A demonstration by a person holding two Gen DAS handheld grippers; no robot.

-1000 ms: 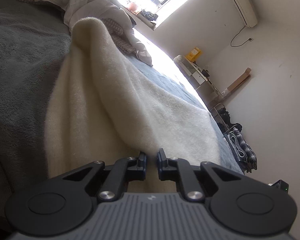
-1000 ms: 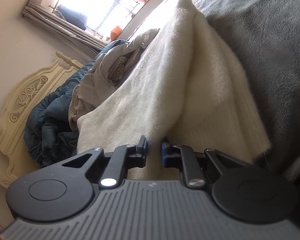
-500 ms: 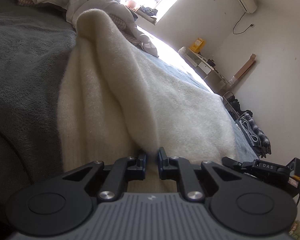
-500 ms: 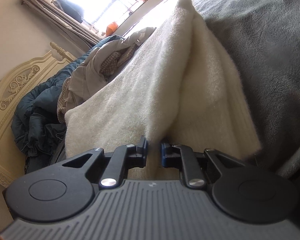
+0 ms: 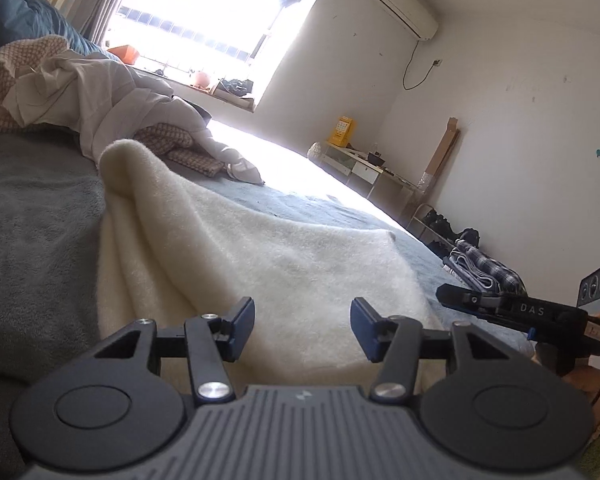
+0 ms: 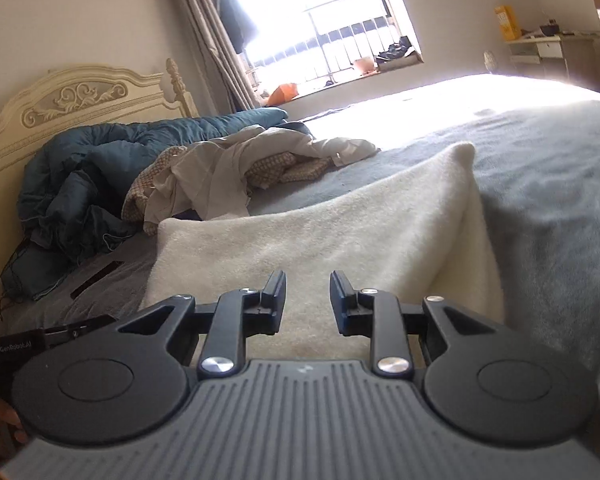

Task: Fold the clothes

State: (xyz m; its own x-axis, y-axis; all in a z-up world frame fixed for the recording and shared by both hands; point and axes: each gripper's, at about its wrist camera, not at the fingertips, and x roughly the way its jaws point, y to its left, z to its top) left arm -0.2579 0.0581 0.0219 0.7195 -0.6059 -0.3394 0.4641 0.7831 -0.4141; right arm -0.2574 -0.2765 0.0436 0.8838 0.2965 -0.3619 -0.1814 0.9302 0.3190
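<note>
A cream fleece garment (image 5: pixel 260 256) lies folded over on the grey bed cover (image 5: pixel 32 216), its fold ridge rising toward the far end. My left gripper (image 5: pixel 302 324) hangs open just above the near edge of the cloth, nothing between its fingers. In the right wrist view the same cream garment (image 6: pixel 340 236) spreads in front of my right gripper (image 6: pixel 308 300), which is also open and holds nothing. The right gripper's body (image 5: pixel 512 312) shows at the right edge of the left wrist view.
A heap of unfolded white and checked clothes (image 6: pixel 236 168) lies further up the bed, beside a teal duvet (image 6: pixel 92 168) against the cream headboard (image 6: pixel 68 100). A plaid garment (image 5: pixel 480 268) lies at the bed's far side. A desk (image 5: pixel 364 168) stands by the wall.
Both grippers were shut on the cream garment's edge; both have now opened and let it go. The cloth has dropped flat onto the bed and both cameras have levelled out.
</note>
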